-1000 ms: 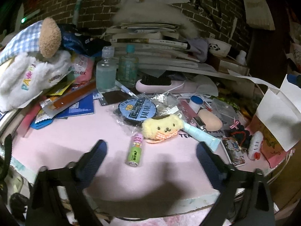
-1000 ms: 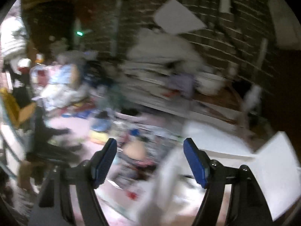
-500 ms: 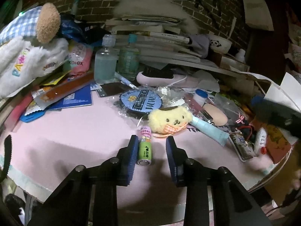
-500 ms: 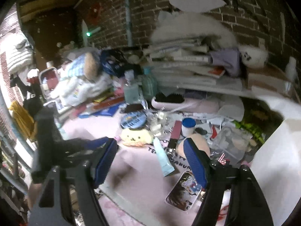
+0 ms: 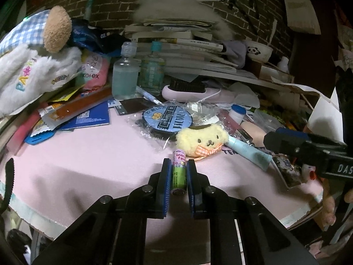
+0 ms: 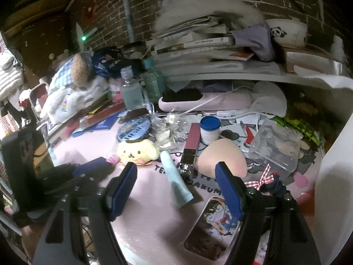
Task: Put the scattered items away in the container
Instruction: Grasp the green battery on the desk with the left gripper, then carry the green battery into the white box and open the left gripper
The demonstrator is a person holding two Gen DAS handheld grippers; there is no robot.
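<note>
1. The small green and pink tube (image 5: pixel 179 172) lies on the pink surface (image 5: pixel 88 154), at its near edge, with the metal end toward the camera.
2. The left gripper (image 5: pixel 178 165) has its jaws pinching this tube from both sides; the blue pads touch it.
3. Just behind the tube, touching its pink end, sits the yellow plush dog (image 5: pixel 203 140) with a checked orange bow.
4. To the right of the plush lies a light blue tube (image 5: pixel 249 151), partly under the plush.
5. The right gripper (image 6: pixel 176 174) hangs above the light blue tube (image 6: pixel 176 181) with its jaws spread and nothing between them.
6. Near its right jaw is a beige sponge (image 6: pixel 222 154), and below it a picture card (image 6: pixel 211 225).
7. Further back stand two clear bottles (image 5: pixel 125 75), a pink hairbrush (image 5: pixel 194 90) and a pile of books (image 5: pixel 176 42).
8. At the right edge stands a white paper container (image 6: pixel 333 176).
</note>
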